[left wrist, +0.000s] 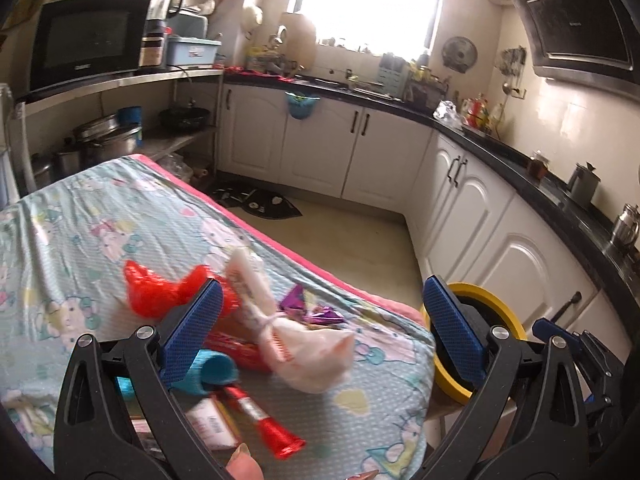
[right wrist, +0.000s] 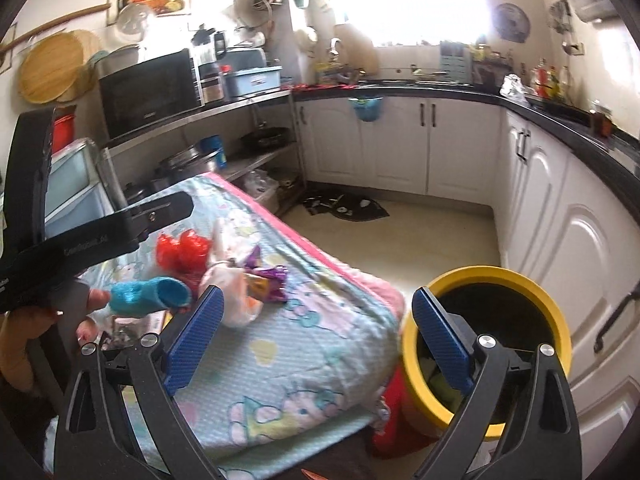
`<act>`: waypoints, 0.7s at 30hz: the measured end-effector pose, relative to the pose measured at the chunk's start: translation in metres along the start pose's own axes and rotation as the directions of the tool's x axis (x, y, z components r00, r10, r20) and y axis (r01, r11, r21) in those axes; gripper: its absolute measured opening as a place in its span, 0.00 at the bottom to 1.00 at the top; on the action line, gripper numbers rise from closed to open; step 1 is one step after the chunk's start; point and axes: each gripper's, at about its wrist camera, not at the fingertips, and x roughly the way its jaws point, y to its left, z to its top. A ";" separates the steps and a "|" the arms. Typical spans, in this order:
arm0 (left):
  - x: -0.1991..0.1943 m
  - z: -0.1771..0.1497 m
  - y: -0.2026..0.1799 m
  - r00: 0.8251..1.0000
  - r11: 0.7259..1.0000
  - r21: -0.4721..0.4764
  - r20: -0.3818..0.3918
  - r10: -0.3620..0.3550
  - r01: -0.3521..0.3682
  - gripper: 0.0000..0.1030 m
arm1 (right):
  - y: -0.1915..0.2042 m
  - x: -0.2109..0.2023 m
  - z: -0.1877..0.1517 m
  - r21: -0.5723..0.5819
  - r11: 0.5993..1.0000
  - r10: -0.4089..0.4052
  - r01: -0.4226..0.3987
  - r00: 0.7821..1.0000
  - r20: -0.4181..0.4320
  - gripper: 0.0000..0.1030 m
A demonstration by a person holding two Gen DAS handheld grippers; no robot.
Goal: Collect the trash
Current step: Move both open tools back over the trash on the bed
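Trash lies on a table with a cartoon-print cloth (left wrist: 80, 240): a red plastic bag (left wrist: 152, 292), a knotted white plastic bag (left wrist: 308, 356), a purple foil wrapper (left wrist: 316, 312), a teal tube (left wrist: 212, 372), a red tube (left wrist: 264, 420) and a pink packet (left wrist: 212, 426). My left gripper (left wrist: 324, 332) is open above this pile. A yellow-rimmed bin (right wrist: 484, 344) stands on the floor by the table's right edge. My right gripper (right wrist: 320, 340) is open and empty, between the table edge and the bin. The white bag (right wrist: 236, 300) and teal tube (right wrist: 152, 296) also show in the right wrist view.
The left gripper's black body (right wrist: 80, 236) and a hand (right wrist: 24, 344) fill the left of the right wrist view. White cabinets (right wrist: 580, 264) under a black counter (left wrist: 560, 184) run along the right. A dark mat (left wrist: 260, 200) lies on the floor. Shelves with a microwave (left wrist: 88, 40) and pots stand behind the table.
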 end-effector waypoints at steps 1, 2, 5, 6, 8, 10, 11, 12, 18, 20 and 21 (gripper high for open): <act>-0.001 0.000 0.004 1.000 1.000 -0.004 0.003 0.006 -0.006 0.90 | 0.005 0.002 0.000 -0.009 1.000 0.007 -0.007 1.000 -0.002 0.90; -0.002 0.001 0.008 1.000 1.000 -0.007 0.005 0.014 -0.013 0.90 | 0.009 0.004 0.001 -0.018 1.000 0.016 -0.016 1.000 -0.005 0.90; -0.006 0.001 0.023 0.999 0.999 -0.021 0.013 0.038 -0.038 0.90 | 0.021 0.012 0.001 -0.037 0.999 0.036 -0.037 0.999 -0.018 0.90; -0.008 0.001 0.030 0.999 0.998 -0.029 0.014 0.047 -0.047 0.90 | 0.025 0.015 0.001 -0.043 0.998 0.044 -0.045 0.999 -0.023 0.90; -0.008 0.003 0.042 0.998 0.997 -0.043 0.016 0.065 -0.065 0.90 | 0.032 0.022 0.001 -0.056 0.997 0.056 -0.058 0.998 -0.035 0.90; -0.008 0.004 0.052 0.997 0.995 -0.051 0.015 0.082 -0.081 0.90 | 0.038 0.029 0.001 -0.066 0.995 0.065 -0.068 0.997 -0.050 0.90; -0.008 0.005 0.059 0.995 0.993 -0.058 0.013 0.100 -0.099 0.90 | 0.042 0.033 0.000 -0.070 0.995 0.069 -0.073 0.996 -0.056 0.90; -0.007 0.005 0.064 0.994 0.992 -0.065 0.011 0.108 -0.107 0.90 | 0.044 0.037 0.000 -0.073 0.994 0.072 -0.077 0.995 -0.063 0.90; 0.007 0.007 0.107 0.986 0.979 -0.113 -0.034 0.166 -0.168 0.90 | 0.056 0.065 -0.002 -0.092 0.991 0.086 -0.097 0.989 -0.118 0.90; 0.015 0.007 0.122 0.984 0.975 -0.137 -0.063 0.168 -0.175 0.90 | 0.060 0.078 -0.003 -0.096 0.990 0.093 -0.107 0.986 -0.140 0.90; 0.019 0.008 0.128 0.983 0.972 -0.149 -0.073 0.171 -0.180 0.90 | 0.061 0.082 -0.003 -0.098 0.989 0.097 -0.113 0.984 -0.148 0.90</act>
